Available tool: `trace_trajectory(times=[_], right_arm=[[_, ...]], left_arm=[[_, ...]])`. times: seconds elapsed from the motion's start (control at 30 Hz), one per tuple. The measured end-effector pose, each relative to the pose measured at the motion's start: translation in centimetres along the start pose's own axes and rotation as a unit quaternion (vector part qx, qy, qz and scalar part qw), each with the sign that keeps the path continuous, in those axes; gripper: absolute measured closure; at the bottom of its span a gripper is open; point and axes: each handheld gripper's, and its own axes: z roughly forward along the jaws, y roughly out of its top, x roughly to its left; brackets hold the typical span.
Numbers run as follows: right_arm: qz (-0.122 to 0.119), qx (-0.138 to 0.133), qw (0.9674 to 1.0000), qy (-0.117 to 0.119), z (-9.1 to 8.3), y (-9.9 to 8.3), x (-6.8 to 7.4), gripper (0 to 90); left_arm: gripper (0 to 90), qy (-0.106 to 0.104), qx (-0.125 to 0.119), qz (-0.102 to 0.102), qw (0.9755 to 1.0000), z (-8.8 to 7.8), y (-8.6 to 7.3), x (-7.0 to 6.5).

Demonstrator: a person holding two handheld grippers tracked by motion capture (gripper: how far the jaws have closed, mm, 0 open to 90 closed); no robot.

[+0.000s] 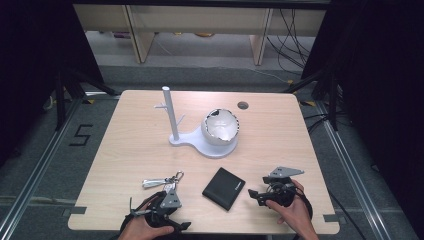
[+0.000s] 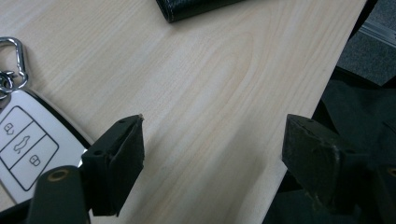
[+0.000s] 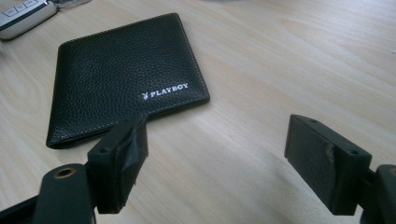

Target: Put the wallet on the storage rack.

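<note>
Black leather wallet [image 1: 223,188] lies on the table [image 1: 125,150] between both hands. The left gripper [image 2: 212,154] is low by the key fob [image 2: 25,144], jaws apart; the right gripper [image 3: 215,158], beside the wallet, gapes empty. Its view reads PLAYBOY lettering.

Left gripper [image 1: 167,212] low at the near left, gripped from behind by the left hand [image 1: 145,230], grey three-cornered plate on top. In the left gripper view, jaws spread wide, nothing between. Right gripper [image 1: 260,194] at the near right, held by the right hand [image 1: 292,207], nose turned leftward. In the right gripper view, jaws likewise wide apart and empty.
</note>
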Motion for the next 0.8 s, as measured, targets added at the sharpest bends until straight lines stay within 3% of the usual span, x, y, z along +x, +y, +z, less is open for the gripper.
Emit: trace_trajectory(times=[0.2,0.23,0.33,0.4,0.47,0.63,0.67,0.73,0.8], right_arm=[[0.013,-0.004,0.9997,0.022,0.0,0.3,-0.1,22.1],[0.031,-0.004,0.9992,0.024,0.0,0.4,0.1,22.3],[0.018,-0.012,0.9986,0.049,0.4,1.2,-0.1,24.9],[0.021,-0.004,0.9989,0.041,0.4,1.7,0.2,26.0],[0.009,-0.008,0.9993,0.036,0.6,1.9,0.0,26.3],[0.013,-0.004,0.9985,0.053,1.8,3.2,-0.3,28.9],[0.014,-0.005,0.9988,0.046,1.9,3.4,-0.4,29.3],[0.016,-0.005,0.998,0.06,2.3,3.8,-0.6,29.9],[0.018,-0.003,0.9985,0.052,2.5,4.1,-0.7,30.7]], left_arm=[[24.5,0.004,-0.008,0.0,1.0,0.3,0.2,-0.2],[24.5,0.001,-0.01,0.002,0.9999,0.4,0.3,-0.2],[31.8,0.006,-0.014,0.014,0.9998,0.7,0.8,-0.2],[36.6,0.002,-0.022,0.016,0.9996,0.8,1.0,-0.2],[40.8,0.007,-0.024,0.016,0.9996,0.9,1.1,-0.2],[57.3,0.003,-0.033,0.054,0.998,1.8,2.1,-0.4],[59.5,0.003,-0.033,0.057,0.9978,2.1,2.3,-0.5],[64.4,0.0,-0.034,0.069,0.9971,2.5,2.7,-0.6],[68.7,0.002,-0.034,0.08,0.9962,2.9,3.1,-0.7]])
